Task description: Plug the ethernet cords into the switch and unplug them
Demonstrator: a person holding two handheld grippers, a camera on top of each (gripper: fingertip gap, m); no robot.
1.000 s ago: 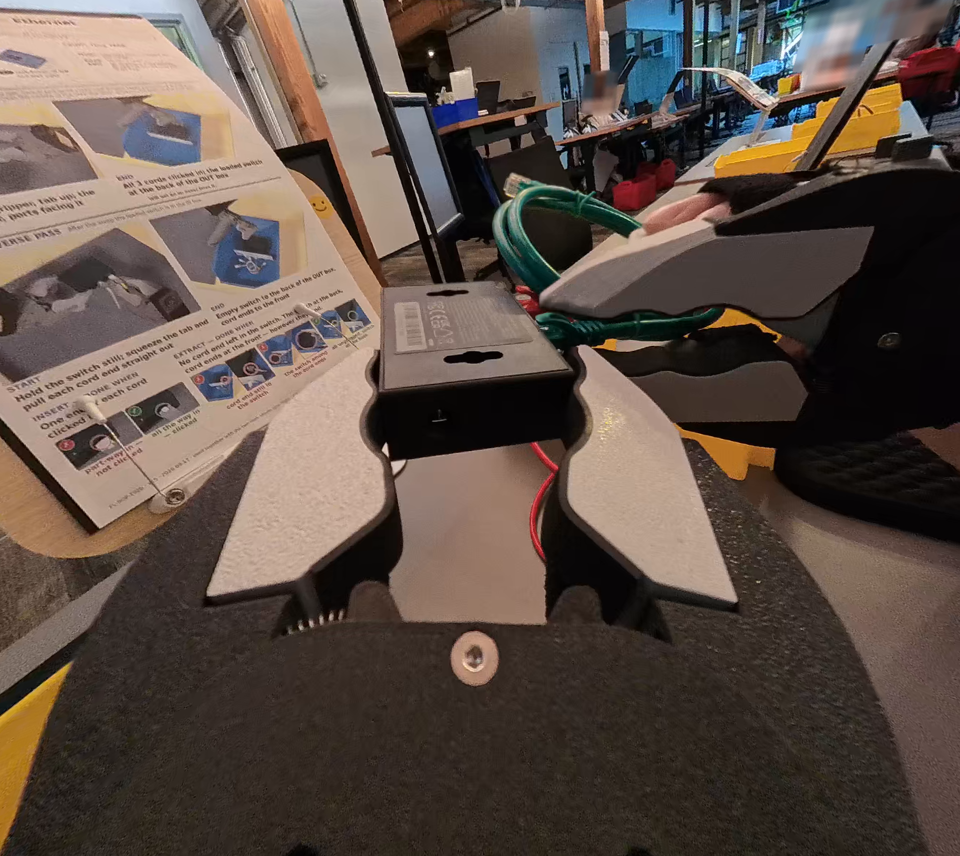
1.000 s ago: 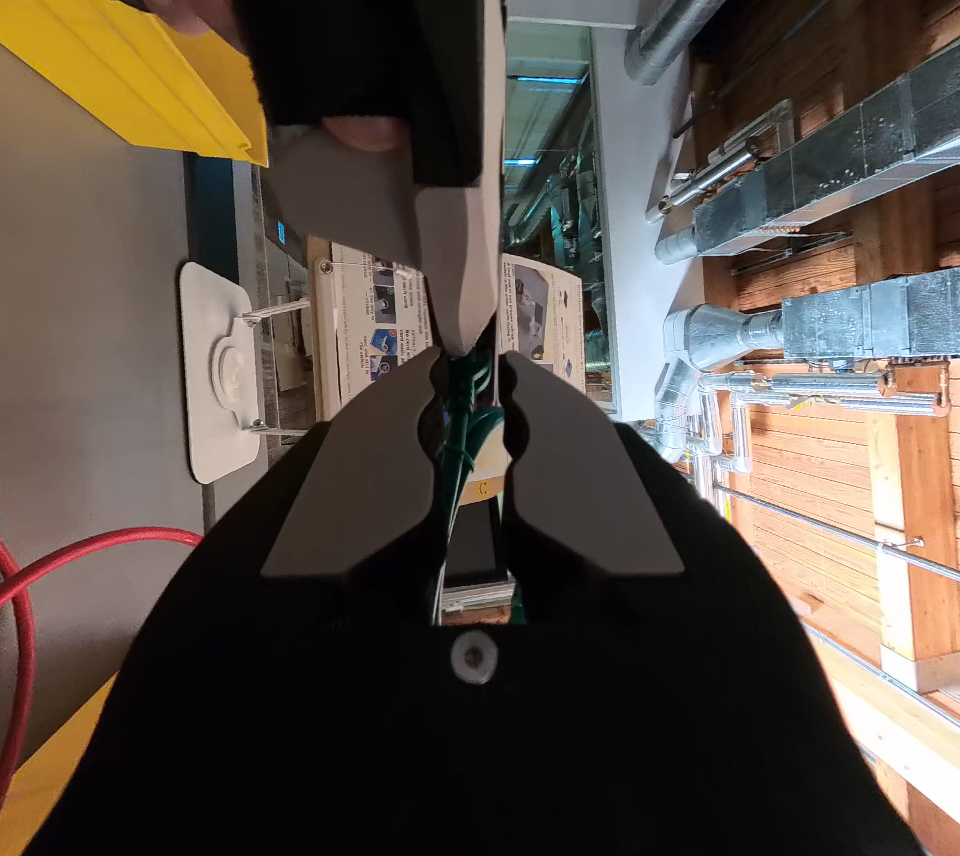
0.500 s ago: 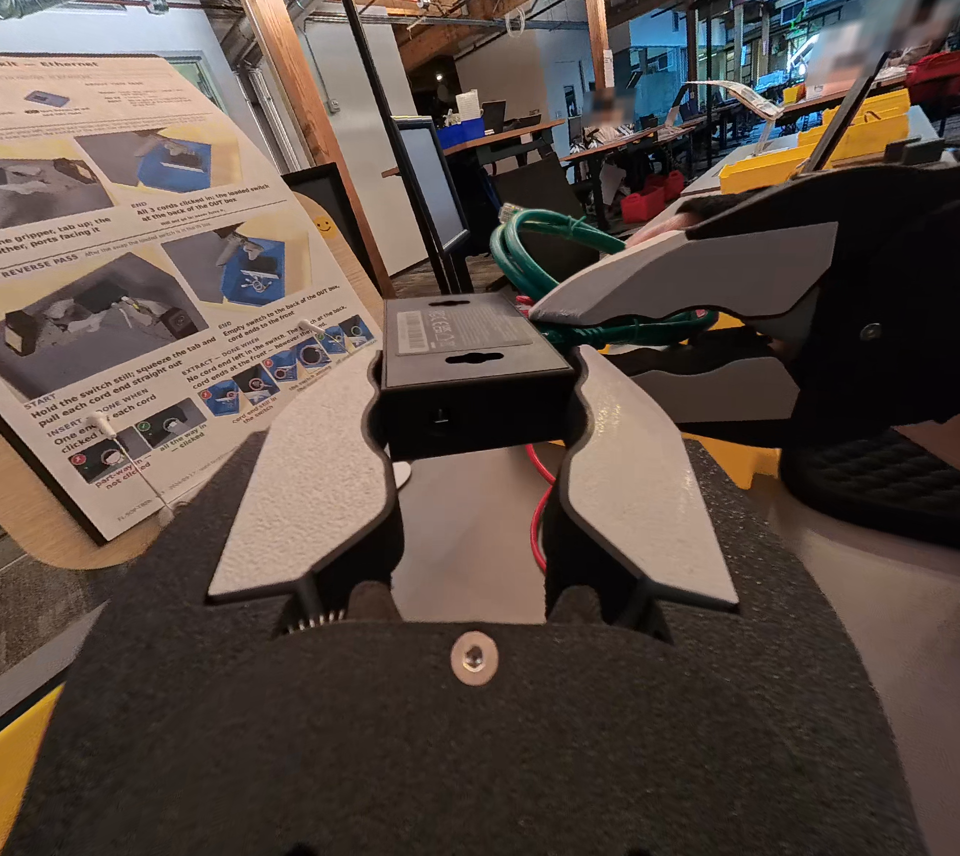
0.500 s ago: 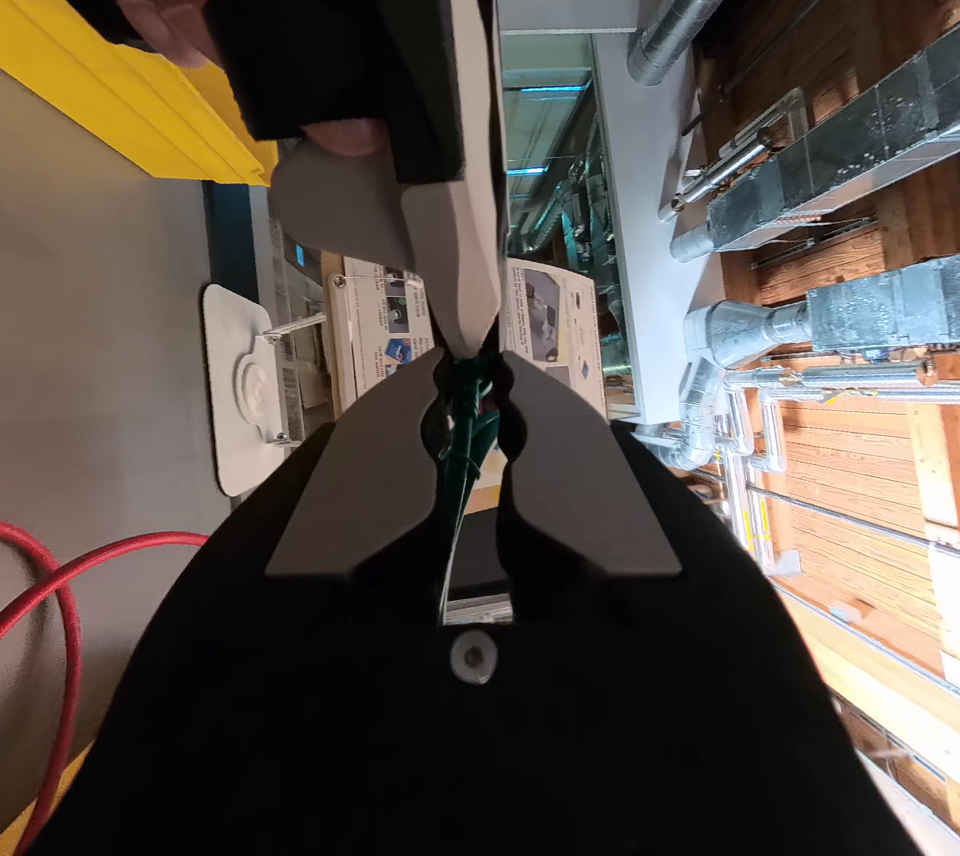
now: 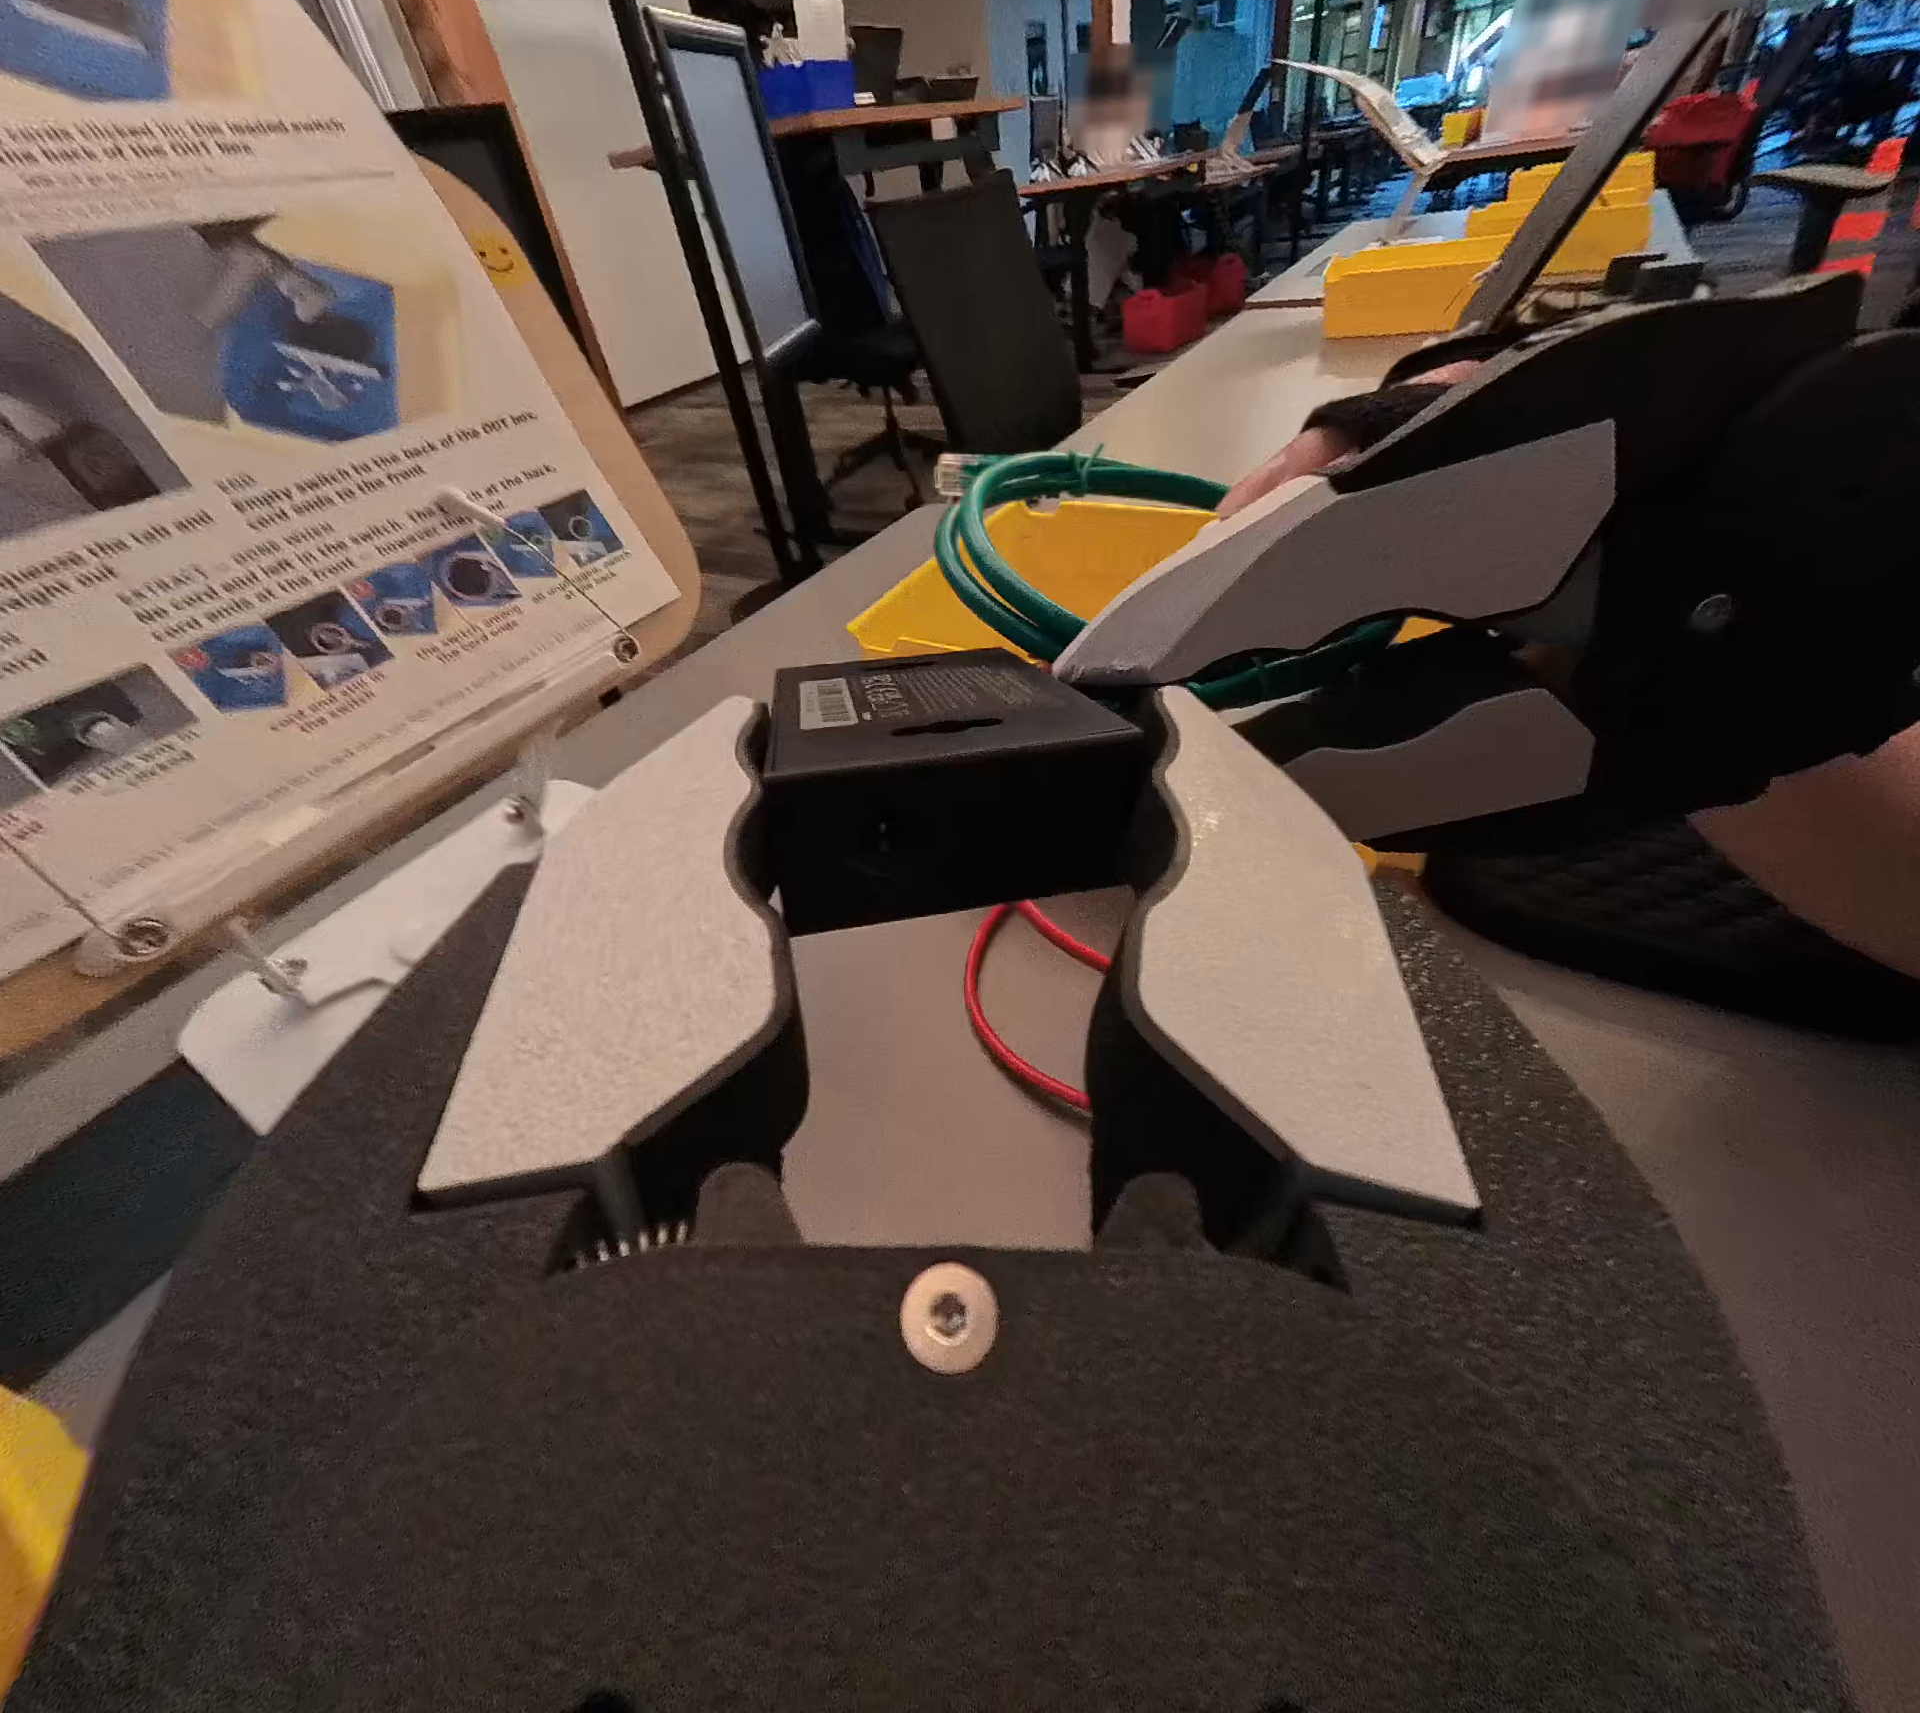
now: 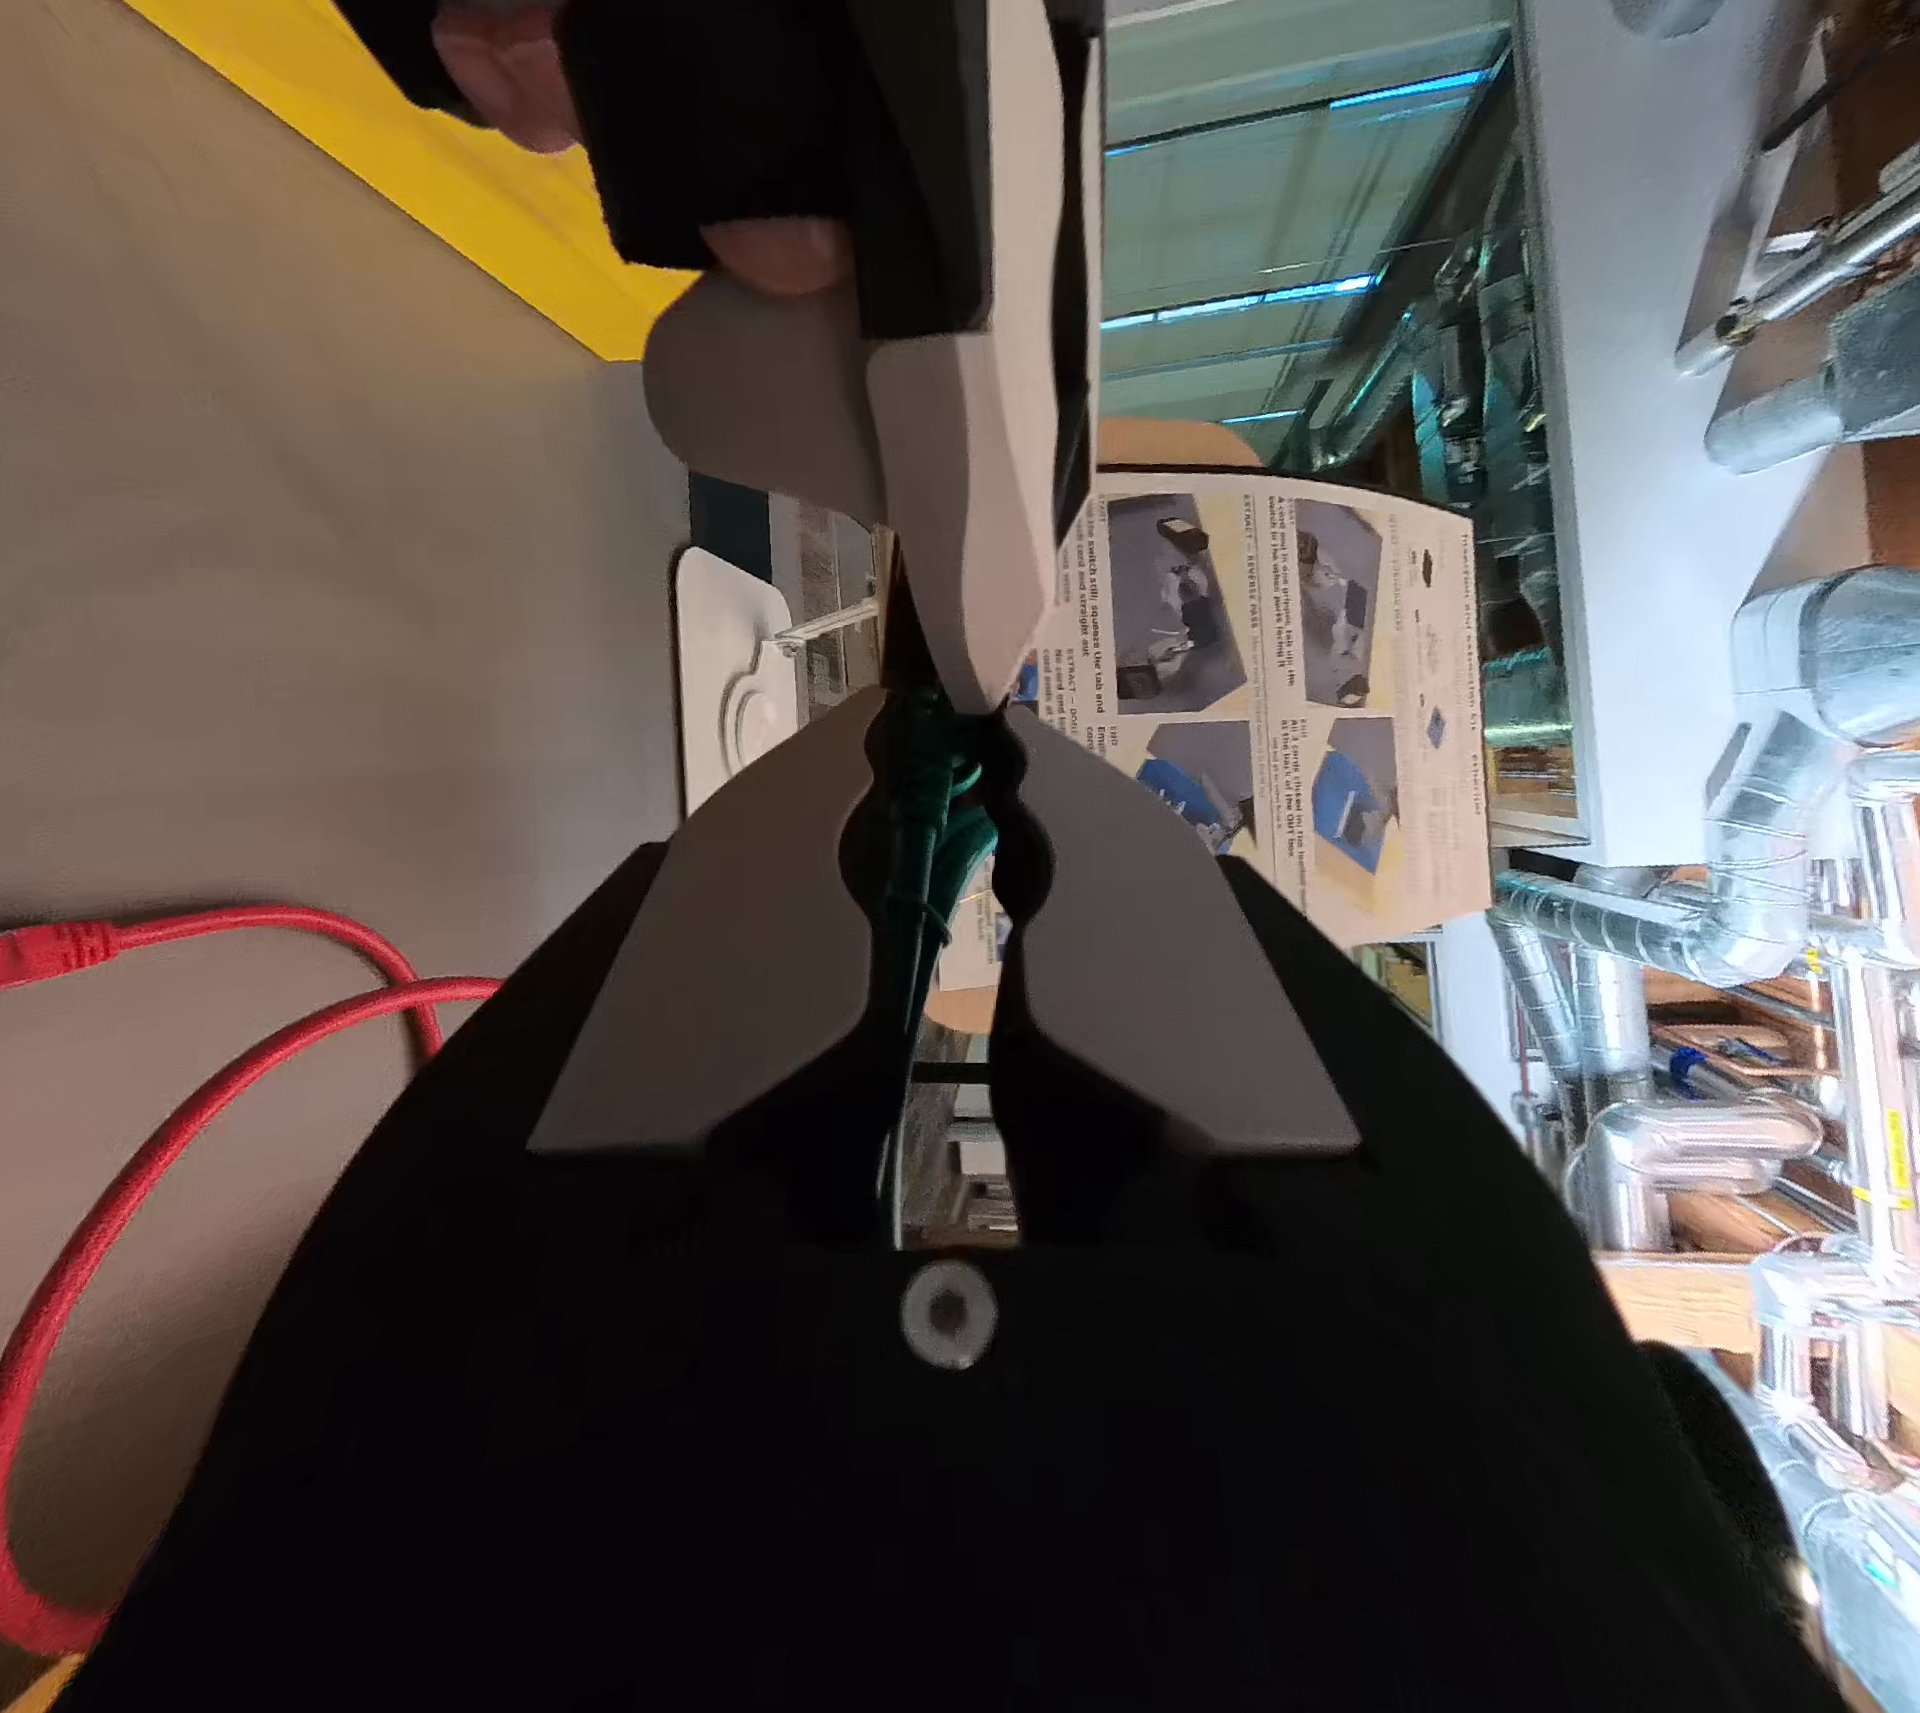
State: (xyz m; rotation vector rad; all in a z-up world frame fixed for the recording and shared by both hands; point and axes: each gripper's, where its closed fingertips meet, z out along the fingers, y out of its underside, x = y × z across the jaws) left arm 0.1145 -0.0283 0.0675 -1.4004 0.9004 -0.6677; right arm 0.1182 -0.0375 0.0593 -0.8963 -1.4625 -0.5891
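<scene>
Even, fairly bright indoor light fills both wide-angle views, straight lines bowing toward the edges, with motion blur smearing the instruction sheet point(image 5: 260, 458) left of the left gripper's fingers point(image 5: 623, 957) and soft shadow under the switch point(image 5: 951, 780) between them.

Switch point(image 5: 940, 764) ports out of sight

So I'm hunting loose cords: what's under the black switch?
The switch sits raised between the left tongs. Below it show bare grey table and a red cord loop; the cord's ends are hidden.
</scene>
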